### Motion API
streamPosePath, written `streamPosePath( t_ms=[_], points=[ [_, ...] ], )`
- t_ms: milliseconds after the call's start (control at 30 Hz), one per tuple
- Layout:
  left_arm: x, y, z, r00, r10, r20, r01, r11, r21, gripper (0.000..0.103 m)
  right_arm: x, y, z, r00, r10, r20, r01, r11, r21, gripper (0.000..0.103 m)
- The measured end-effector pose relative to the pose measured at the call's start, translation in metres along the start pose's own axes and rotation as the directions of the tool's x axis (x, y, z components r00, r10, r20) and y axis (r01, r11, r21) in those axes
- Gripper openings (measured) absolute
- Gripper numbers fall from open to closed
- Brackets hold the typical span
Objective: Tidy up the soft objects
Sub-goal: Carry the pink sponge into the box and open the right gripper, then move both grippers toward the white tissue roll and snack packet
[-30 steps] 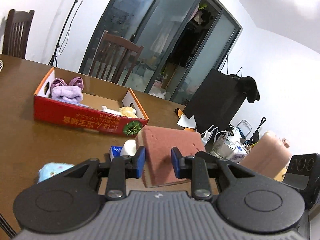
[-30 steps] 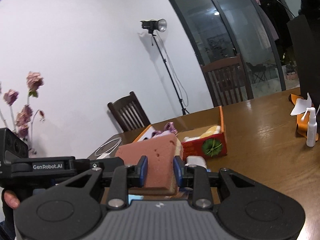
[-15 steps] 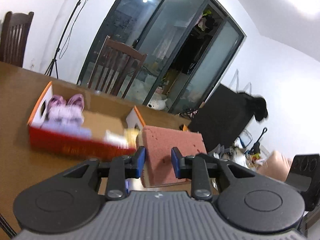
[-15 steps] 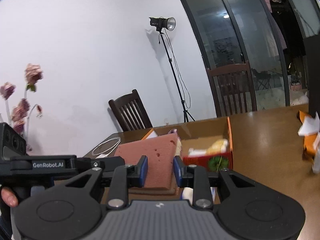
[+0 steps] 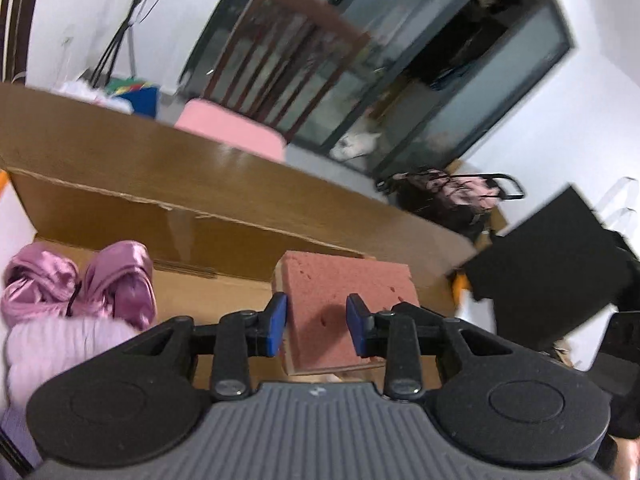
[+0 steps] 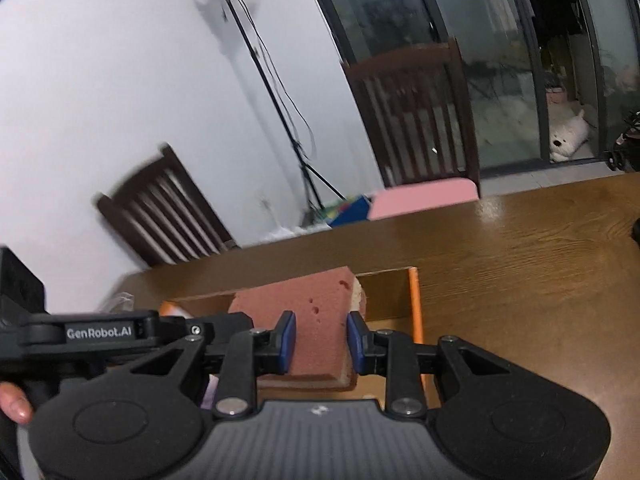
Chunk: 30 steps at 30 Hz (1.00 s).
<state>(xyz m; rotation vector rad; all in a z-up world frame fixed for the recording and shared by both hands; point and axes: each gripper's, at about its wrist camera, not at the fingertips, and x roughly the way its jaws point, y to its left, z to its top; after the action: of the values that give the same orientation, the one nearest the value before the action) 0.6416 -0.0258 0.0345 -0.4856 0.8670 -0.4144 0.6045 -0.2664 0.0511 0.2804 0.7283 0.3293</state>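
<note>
Both tools grip the sponge (image 5: 344,300) — long axis spanning between them.

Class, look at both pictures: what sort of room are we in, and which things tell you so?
Most likely a dining room at home. A wooden table has dark slatted chairs round it, one with a pink cushion, and sliding glass doors open onto a space where a white plush toy lies.

sponge (image 5: 344,296) seen as brick-red, tan underside | box (image 5: 224,236) plain brown inside, orange edge | satin thing (image 5: 116,280) shiny purple-pink | gripper pads (image 6: 287,340) blue | table (image 6: 540,248) brown woodgrain | chair cushion (image 6: 424,196) pink
</note>
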Motion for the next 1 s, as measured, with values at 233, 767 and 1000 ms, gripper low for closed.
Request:
streamPosePath(
  t_ms=[233,767,1000],
  points=[
    [0.056,0.003,0.009,0.992,0.096,-0.080,-0.094,0.995,0.036,0.032,0.061,0.003,0.006,0.981,-0.192,-0.034,0.186,0.973,-0.136,0.031],
    [-0.114,-0.052,-0.021,0.972,0.207,0.109,-0.230,0.936,0.266,0.059,-0.085,0.039,0.015,0.989,-0.116,0.094,0.136,0.956,-0.260,0.066],
    [-0.230,-0.096,-0.082,0.917,0.258,0.305,-0.365,0.853,0.375,0.083,-0.201,0.060,-0.007,0.974,-0.092,0.208,0.155,0.938,-0.310,0.079]
  ],
)
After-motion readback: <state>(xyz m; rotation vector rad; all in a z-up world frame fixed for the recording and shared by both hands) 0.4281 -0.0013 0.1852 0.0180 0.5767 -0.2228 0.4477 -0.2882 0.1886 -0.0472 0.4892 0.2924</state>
